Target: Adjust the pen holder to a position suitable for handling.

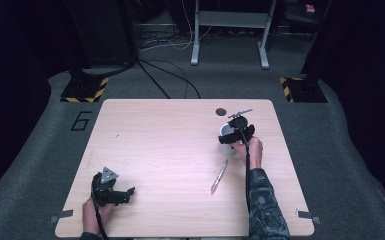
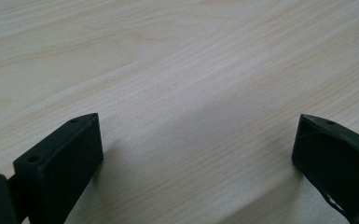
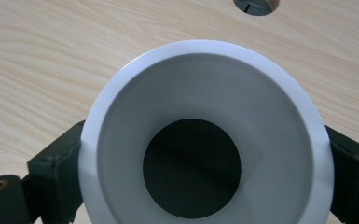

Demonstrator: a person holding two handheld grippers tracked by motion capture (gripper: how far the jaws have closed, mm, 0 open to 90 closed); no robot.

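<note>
A white cup (image 1: 225, 144) stands on the right half of the wooden table (image 1: 170, 145). My right gripper (image 1: 234, 134) is over it from the near side, shut on the cup. In the right gripper view I look straight down into the cup (image 3: 205, 79), whose bottom is dark, with a black jaw pressed against each side of its wall. A slim silver pen (image 1: 219, 176) lies on the table just in front of the cup. At the near left corner my left gripper (image 1: 129, 193) rests low over bare wood, open (image 2: 198, 140), with nothing between its jaws.
A round dark cable hole (image 1: 221, 111) sits in the tabletop just behind the cup, also seen as the cable hole (image 3: 256, 5) at the top of the right gripper view. Metal brackets (image 1: 60, 217) stick out at the near table corners. Cables and a frame stand on the floor beyond.
</note>
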